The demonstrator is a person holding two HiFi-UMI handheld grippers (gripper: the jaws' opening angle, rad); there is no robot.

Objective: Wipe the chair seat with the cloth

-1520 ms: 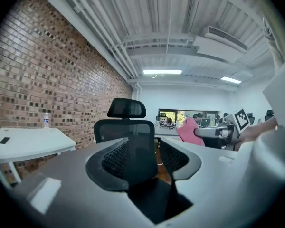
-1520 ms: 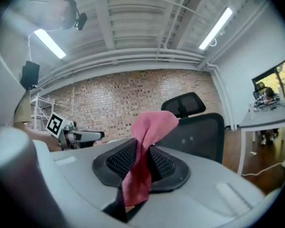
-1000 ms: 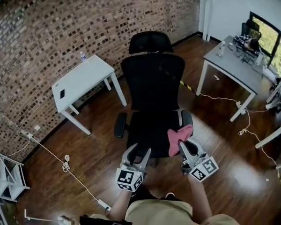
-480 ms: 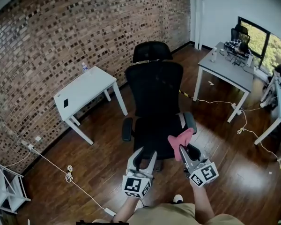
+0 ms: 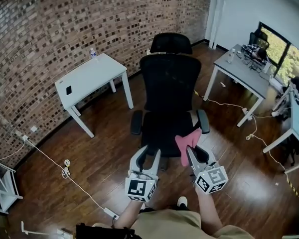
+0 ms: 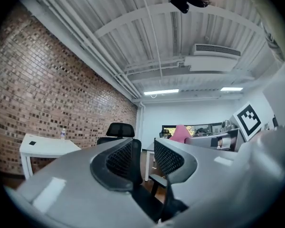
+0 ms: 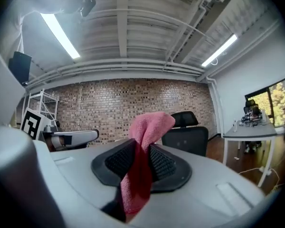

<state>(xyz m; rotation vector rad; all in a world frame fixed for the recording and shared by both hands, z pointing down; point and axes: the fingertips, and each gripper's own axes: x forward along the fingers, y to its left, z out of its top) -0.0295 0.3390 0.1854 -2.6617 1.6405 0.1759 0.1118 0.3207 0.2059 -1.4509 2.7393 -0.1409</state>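
Observation:
A black office chair stands in front of me, its seat (image 5: 162, 128) bare and its backrest (image 5: 170, 86) upright. My right gripper (image 5: 191, 151) hovers over the seat's front right corner, shut on a pink cloth (image 5: 187, 143) that sticks up and hangs from its jaws. The right gripper view has the cloth (image 7: 145, 146) pinched between the black pads, with the chair (image 7: 185, 139) behind it. My left gripper (image 5: 147, 152) is at the seat's front edge, its jaws drawn together with nothing between them. The left gripper view shows its pads (image 6: 121, 158) nearly touching.
A white table (image 5: 89, 78) with a bottle (image 5: 93, 52) stands left of the chair by the brick wall. A grey desk (image 5: 239, 68) is at the right, with people seated beyond it. Cables (image 5: 65, 171) trail over the wooden floor on both sides.
The left gripper's jaws have gone from wide apart to drawn together, holding nothing. The right gripper still holds the pink cloth near the seat's front right corner.

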